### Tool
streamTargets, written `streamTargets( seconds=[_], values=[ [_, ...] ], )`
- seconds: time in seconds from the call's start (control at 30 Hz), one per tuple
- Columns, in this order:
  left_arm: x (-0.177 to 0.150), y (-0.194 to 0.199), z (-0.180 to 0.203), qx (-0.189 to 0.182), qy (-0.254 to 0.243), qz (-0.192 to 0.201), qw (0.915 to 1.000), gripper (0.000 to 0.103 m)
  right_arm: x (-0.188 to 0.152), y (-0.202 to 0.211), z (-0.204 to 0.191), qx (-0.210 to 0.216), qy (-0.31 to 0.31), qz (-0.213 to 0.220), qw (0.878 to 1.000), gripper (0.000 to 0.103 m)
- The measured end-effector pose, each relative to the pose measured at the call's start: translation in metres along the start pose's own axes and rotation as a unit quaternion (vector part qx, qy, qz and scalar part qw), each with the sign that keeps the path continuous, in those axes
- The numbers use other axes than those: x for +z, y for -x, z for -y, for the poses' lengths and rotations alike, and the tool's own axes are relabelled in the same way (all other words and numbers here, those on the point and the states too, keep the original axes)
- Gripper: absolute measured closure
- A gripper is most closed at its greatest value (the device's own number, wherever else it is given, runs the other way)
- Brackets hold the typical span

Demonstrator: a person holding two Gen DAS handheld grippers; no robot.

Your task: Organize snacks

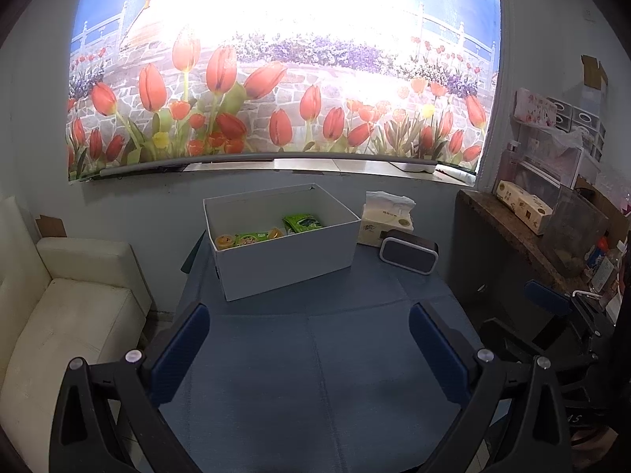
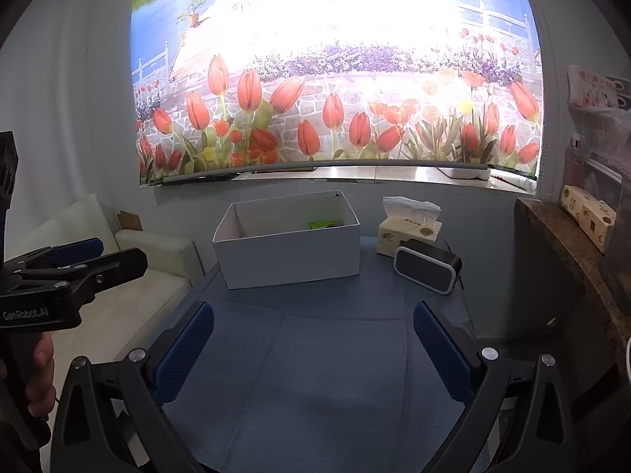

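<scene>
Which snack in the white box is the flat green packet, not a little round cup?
The green packet toward the far right of the white box. It is a flat pouch; the jelly cups at the left are round, with yellow-orange contents.

Box wall (image 2: 292, 252) hides most snacks (image 2: 321, 224); tissue print unreadable.

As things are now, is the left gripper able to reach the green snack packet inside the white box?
Probably yes. The left gripper is open and empty, the white box has no lid, and bare tablecloth lies between them. The green snack packet lies near the far wall, so it must enter from above.
</scene>
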State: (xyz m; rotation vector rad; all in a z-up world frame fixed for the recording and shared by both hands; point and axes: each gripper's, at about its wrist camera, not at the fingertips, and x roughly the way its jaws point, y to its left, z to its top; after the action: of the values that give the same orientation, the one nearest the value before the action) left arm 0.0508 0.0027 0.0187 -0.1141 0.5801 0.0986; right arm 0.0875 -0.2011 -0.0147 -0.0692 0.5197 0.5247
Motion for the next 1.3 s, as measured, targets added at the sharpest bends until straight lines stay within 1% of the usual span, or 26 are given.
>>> streamTargets(
  seconds=[0.33, 0.7, 1.3],
  values=[
    [-0.001, -0.001, -0.001, -0.003, 0.000, -0.005, 1.0000, 0.000, 0.000, -0.004, -0.004, -0.001, 0.010, -0.007, 1.000, 0.000],
    [-0.008, -0.002, 0.001, -0.002, -0.010, -0.010, 0.9999, 0.000, 0.007, 0.002, -0.006, 0.002, 0.009, 0.004, 1.000, 0.000],
    [-0.016, 0.004, -0.005, -0.004, -0.008, -0.014, 0.9999, 0.000, 0.009, 0.001, -0.003, -0.001, 0.008, 0.001, 1.000, 0.000]
  ],
)
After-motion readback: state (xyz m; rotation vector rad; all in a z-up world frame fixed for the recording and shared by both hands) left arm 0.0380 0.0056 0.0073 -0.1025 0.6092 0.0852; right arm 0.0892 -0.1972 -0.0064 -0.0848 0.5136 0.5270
